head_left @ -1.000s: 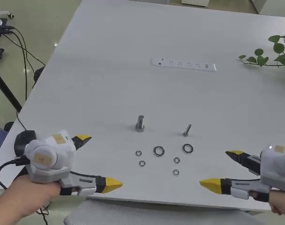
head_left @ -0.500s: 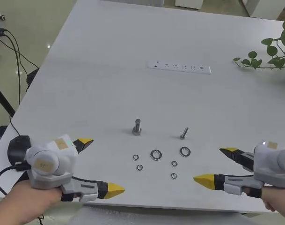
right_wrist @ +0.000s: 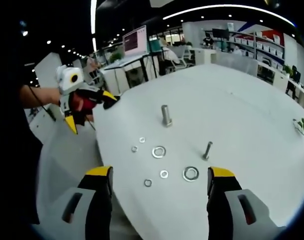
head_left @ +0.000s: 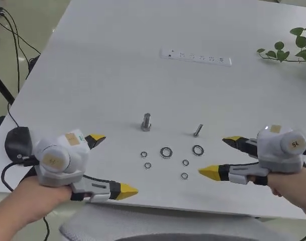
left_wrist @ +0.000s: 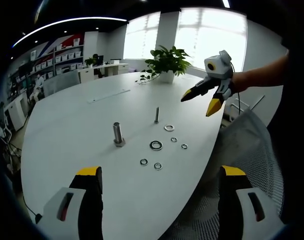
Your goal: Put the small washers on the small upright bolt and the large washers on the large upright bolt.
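The left gripper is hovering at the near edge of the table, jaws spread wide, holding nothing. The right gripper is gaping too, empty, near the large washers. Seemingly four small washers are lying near the large bolt and small bolt.

- We find the large washers and small washers lying on the table, between the left gripper and the right gripper.
- Just beyond them, ahead of both jaw pairs, stand the large bolt, nearer the left jaws, and the small bolt, nearer the right.
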Tool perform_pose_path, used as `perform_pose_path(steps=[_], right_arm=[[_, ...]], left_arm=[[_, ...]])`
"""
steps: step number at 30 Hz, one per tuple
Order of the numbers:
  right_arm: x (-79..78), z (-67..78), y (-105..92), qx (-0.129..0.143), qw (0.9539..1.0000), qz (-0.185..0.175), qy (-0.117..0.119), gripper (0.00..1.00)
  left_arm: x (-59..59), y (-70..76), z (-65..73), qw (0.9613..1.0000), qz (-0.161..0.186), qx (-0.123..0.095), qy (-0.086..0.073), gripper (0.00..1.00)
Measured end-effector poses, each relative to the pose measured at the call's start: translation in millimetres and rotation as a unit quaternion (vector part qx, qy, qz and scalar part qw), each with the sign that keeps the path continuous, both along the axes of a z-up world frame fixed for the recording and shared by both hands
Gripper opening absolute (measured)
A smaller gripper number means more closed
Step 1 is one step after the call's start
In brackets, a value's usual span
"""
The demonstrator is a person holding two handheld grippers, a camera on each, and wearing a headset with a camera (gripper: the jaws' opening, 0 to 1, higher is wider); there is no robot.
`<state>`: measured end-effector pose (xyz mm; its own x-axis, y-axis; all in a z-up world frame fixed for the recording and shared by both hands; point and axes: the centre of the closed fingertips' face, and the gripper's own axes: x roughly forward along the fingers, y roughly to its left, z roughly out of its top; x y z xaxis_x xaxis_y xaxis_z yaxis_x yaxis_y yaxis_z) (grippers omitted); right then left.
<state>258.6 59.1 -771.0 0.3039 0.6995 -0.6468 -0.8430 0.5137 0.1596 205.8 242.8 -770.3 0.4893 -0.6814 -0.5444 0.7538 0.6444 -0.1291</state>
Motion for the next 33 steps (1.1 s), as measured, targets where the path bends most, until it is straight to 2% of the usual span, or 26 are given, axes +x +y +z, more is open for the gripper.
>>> perform_pose_path(steps=[6,10,11,16,18,20,24,27,29,33], right_arm=[[4.4,-4.1,15.7,-0.014,0.9994,0.031,0.0,0.76],[6.4,-10.2,24.2,-0.035,0.9978,0.055,-0.001,0.72],[8.2,-11.4,26.3,-0.04,0.9975,0.059,-0.002,0.71],[11.8,-17.4,34.9,-0.055,0.9952,0.08,-0.003,0.69],[8.1,-21.4,37.0,-0.073,0.9924,0.1,0.002,0.66],[9.4,-23.5,39.2,-0.088,0.9899,0.111,-0.009,0.64],[7.1,-25.2,49.8,-0.098,0.9863,0.133,-0.007,0.62],[7.2,-27.3,57.2,-0.118,0.9794,0.163,-0.018,0.58],[6.3,-29.5,61.8,-0.119,0.9783,0.169,-0.01,0.57],[10.8,-33.6,67.2,-0.129,0.9746,0.183,-0.013,0.55]], left_arm=[[1.7,-0.4,-5.2,1.0,0.002,0.002,0.002,0.98],[3.7,2.7,-8.8,1.0,0.004,0.009,0.0,0.97],[5.3,3.9,-8.2,0.9999,0.007,0.01,-0.005,0.95],[4.3,4.7,-9.7,0.9999,0.008,0.009,-0.002,0.97],[2.6,5.4,-11.2,0.9999,0.005,0.014,-0.003,0.96],[-0.2,4.9,-10.4,0.9999,0.004,0.014,-0.002,0.96],[-2.1,6.6,-11.1,0.9999,0.006,0.016,-0.001,0.96],[-2.6,8.8,-13.7,0.9998,0.014,0.011,0.005,0.96],[-2.8,9.1,-12.3,0.9998,0.016,0.009,0.002,0.96],[-3.8,10.7,-14.1,0.9997,0.014,0.017,0.003,0.96]])
